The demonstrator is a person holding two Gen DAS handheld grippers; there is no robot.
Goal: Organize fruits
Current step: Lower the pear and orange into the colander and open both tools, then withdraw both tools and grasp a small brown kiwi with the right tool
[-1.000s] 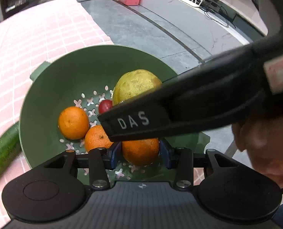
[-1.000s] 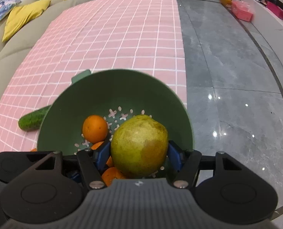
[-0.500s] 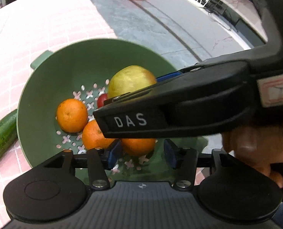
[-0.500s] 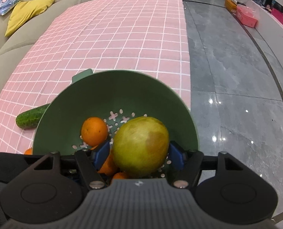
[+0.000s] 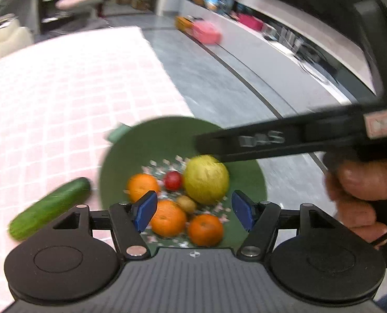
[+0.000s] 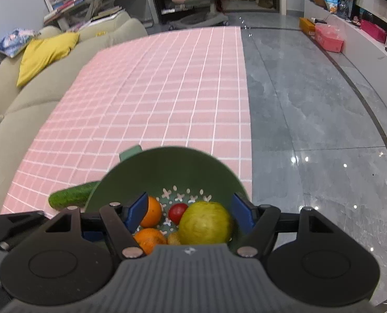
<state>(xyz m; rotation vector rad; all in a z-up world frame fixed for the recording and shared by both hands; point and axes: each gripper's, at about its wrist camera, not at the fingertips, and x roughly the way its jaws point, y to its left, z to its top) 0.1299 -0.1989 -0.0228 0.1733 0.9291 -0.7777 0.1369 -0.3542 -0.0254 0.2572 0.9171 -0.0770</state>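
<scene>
Left wrist view: looks forward and down over its own open blue pads [image 5: 144,210], close above the green colander [image 5: 151,140]; image blurred. Right gripper body crosses its upper right. Right wrist view: similar close, downward look over its pads [image 6: 137,211] at the colander [image 6: 167,164], facing along the pink checked cloth [image 6: 154,99]. Shared: colander, its fruit, cucumber [image 5: 49,208].

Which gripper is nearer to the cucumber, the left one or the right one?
Probably the left. The cucumber lies just outside the left gripper, beside its left finger. The right gripper hangs over the green colander, which hides part of it.
</scene>
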